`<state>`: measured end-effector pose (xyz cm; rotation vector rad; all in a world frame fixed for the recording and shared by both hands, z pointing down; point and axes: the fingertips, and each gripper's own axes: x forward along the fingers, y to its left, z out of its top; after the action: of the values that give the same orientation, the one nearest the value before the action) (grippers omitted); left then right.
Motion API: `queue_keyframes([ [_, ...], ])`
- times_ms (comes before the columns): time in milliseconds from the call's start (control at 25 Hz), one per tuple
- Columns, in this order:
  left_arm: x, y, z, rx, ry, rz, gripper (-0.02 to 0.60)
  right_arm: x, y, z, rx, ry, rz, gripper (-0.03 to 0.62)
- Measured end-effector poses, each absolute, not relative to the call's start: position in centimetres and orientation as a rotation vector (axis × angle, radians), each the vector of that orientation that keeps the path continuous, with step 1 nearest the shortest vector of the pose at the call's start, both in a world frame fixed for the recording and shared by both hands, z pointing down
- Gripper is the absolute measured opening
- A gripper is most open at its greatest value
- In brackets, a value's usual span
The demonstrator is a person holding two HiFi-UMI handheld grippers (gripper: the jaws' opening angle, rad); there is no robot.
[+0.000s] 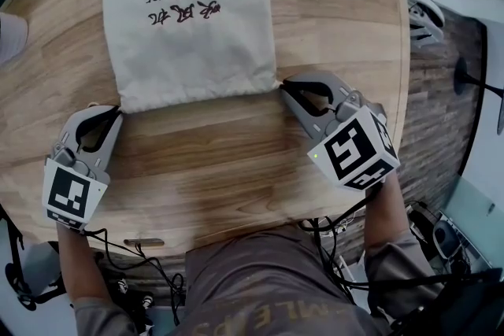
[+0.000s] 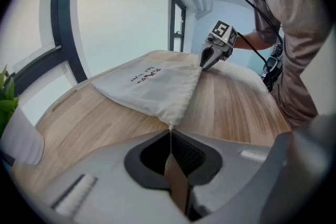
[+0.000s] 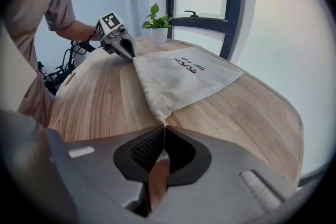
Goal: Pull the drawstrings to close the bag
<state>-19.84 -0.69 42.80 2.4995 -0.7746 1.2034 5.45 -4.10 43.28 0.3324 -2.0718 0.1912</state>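
- Left tool [image 1: 116, 112]: jaws pressed together on a drawstring [image 2: 170, 136] at the near-left corner of the bag [image 1: 189, 20].
- Bag: flat on the counter [image 1: 236, 169], mouth edge toward the person, stretched between both tools and not yet gathered.
- Right tool [image 1: 282, 85]: jaws pinched together at the near-right corner, apparently on the second drawstring, which is barely visible.
- Step: both grips are set. The next move calls for drawing the tools outward, evenly.

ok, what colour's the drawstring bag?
Off-white, plain apart from small dark lettering. The bag shows best in the head view.
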Motion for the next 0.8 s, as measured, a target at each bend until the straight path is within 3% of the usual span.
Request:
queue_keyframes([
  [800, -27.7, -0.4, 41.8, 2.328, -0.942, 1.213, 0.008, 8.3, -4.4, 42.0, 0.353, -1.989, 0.243, 0.037],
])
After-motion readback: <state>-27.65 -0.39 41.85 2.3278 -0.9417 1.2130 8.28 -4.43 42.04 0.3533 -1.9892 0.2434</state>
